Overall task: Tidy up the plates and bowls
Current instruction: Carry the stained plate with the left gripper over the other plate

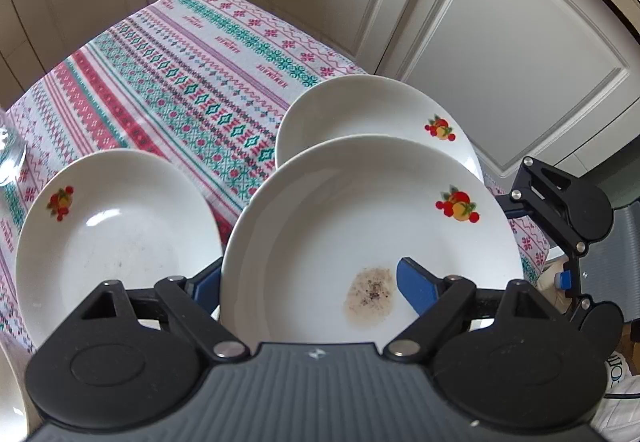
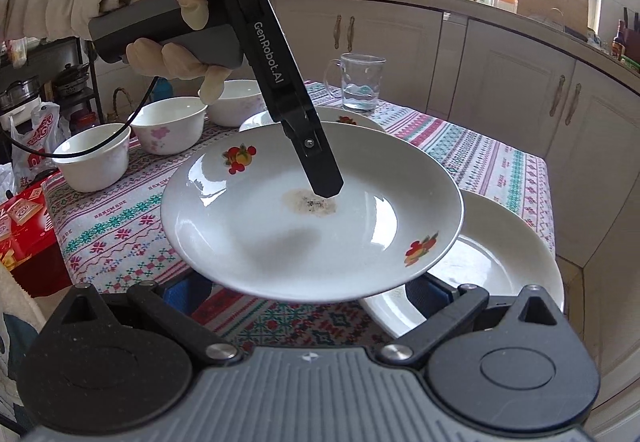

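A plate [image 1: 120,234] is lying on the tablecloth [image 1: 180,82] at left. Beside it, the stained plate [image 1: 360,234] is being carried clear of the table, pinched at its rim by the left gripper [image 1: 308,288]. The right gripper [image 2: 304,294], fingers spread, is being held beneath its near edge. Stacking it onto the far plate [image 1: 360,110] is judged next, calling for level lowering.

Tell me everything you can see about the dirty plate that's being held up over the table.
The dirty plate is white, glossy and shallow, ceramic by its look, with small fruit decals on opposite sides of its rim. A brownish speckled stain sits near its centre. It is lifted clear of the patterned tablecloth, roughly level and slightly tilted, partly above another plate. The left tongs pinch its rim, one finger on the inner face. Whether the right tongs below its near edge touch it cannot be told.
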A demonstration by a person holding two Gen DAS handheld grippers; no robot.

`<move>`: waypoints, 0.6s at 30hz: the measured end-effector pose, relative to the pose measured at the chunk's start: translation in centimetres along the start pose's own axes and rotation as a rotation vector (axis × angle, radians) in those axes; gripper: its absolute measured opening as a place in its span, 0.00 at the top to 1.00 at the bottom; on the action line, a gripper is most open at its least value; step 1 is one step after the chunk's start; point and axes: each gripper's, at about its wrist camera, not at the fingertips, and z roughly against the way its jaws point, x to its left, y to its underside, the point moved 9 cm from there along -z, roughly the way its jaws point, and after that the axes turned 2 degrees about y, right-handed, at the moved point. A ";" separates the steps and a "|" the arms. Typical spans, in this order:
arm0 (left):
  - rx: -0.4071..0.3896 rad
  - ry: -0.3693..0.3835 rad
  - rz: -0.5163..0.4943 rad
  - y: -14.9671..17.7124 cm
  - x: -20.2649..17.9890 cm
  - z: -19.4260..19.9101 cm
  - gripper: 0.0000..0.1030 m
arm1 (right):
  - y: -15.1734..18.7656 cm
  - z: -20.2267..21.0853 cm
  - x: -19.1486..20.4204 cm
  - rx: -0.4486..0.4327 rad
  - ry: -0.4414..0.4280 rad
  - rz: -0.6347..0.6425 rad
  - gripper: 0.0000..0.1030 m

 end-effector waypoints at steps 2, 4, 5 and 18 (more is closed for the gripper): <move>0.002 0.006 -0.013 -1.0 -0.3 -0.6 0.15 | 0.2 0.2 -1.0 -0.001 0.011 -0.015 0.00; 0.001 0.010 -0.027 -2.0 -0.6 -1.0 0.15 | 0.4 0.4 -1.8 -0.002 0.025 -0.024 0.00; 0.002 0.013 -0.032 -2.4 -0.7 -1.3 0.15 | 0.5 0.6 -2.2 -0.004 0.034 -0.030 0.00; 0.021 0.054 -0.089 -6.1 -2.3 -4.9 0.16 | 1.6 1.4 -6.1 0.003 0.096 -0.117 0.00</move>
